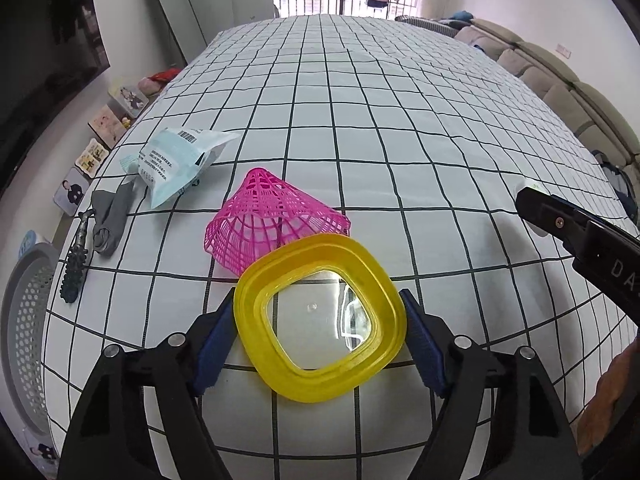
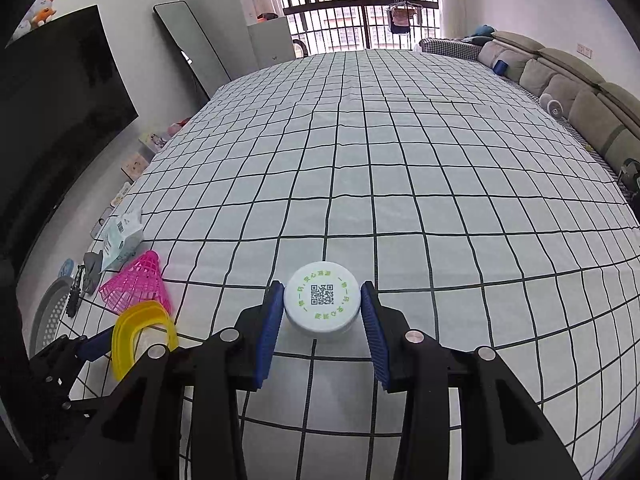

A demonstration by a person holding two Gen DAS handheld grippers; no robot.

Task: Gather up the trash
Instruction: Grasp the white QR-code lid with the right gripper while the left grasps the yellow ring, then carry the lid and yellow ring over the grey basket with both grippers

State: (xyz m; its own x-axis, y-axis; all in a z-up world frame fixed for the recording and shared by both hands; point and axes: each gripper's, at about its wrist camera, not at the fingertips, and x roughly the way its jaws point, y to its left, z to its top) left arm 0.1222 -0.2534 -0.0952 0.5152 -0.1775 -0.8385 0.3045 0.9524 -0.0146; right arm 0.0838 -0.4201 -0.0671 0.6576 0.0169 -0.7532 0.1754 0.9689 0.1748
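My left gripper [image 1: 320, 328] is shut on a yellow-rimmed clear lid [image 1: 320, 322], its blue pads pressing both sides; the lid also shows in the right wrist view [image 2: 138, 330]. Just beyond it a pink mesh basket [image 1: 272, 218] lies on its side. My right gripper [image 2: 322, 308] is closed around a white round cap with a QR code [image 2: 322, 302] on the checked cloth, with the left pad touching it and the right pad at its edge. A pale blue wrapper [image 1: 180, 162], a grey folded piece [image 1: 112, 216] and a black brush [image 1: 76, 258] lie at the left.
A grey perforated bin [image 1: 28, 332] stands on the floor beside the table's left edge. The checked tablecloth [image 2: 400, 160] stretches far ahead. A sofa [image 2: 560, 76] runs along the right and a dark TV [image 2: 60, 120] on the left wall.
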